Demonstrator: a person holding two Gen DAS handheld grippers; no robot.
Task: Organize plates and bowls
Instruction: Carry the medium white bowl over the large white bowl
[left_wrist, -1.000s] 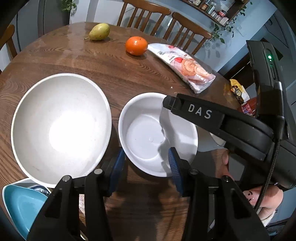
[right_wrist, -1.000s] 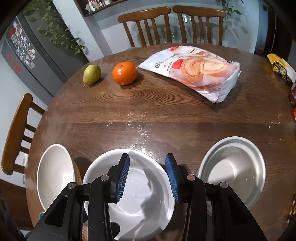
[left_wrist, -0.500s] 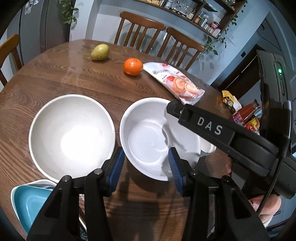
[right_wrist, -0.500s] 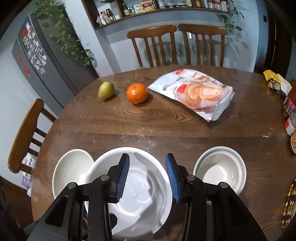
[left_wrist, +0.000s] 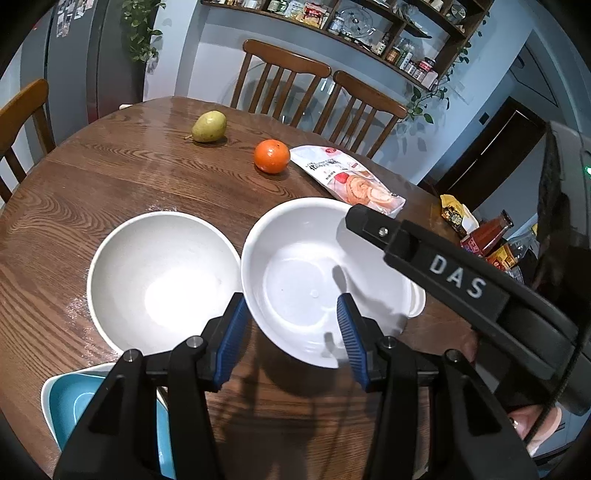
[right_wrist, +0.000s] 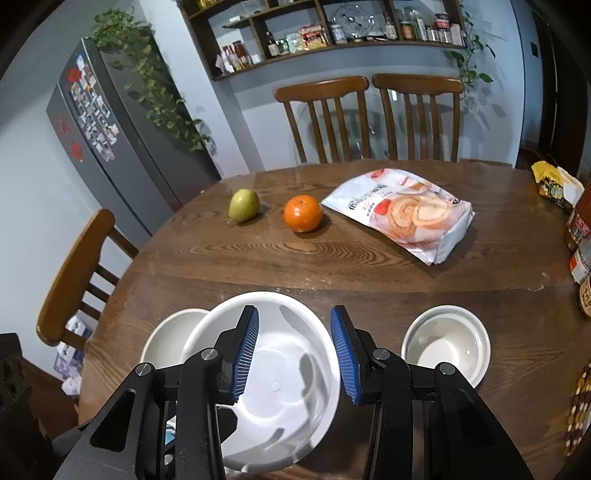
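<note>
Two grippers are hovering spread over the tabletop (right_wrist: 369, 273): left gripper (left_wrist: 288, 328) and right gripper (right_wrist: 293, 350) both gaping above the white bowl (left_wrist: 314, 273), sitting beside a cream bowl (left_wrist: 159, 280).

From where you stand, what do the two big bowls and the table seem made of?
Glossy white bowl: glazed ceramic or possibly melamine; sharp highlights and crisp shadows inside. Off-white bowl: matte, faintly speckled, likely stoneware. Table: wood with a smooth varnish; clear grain, soft sheen.
</note>
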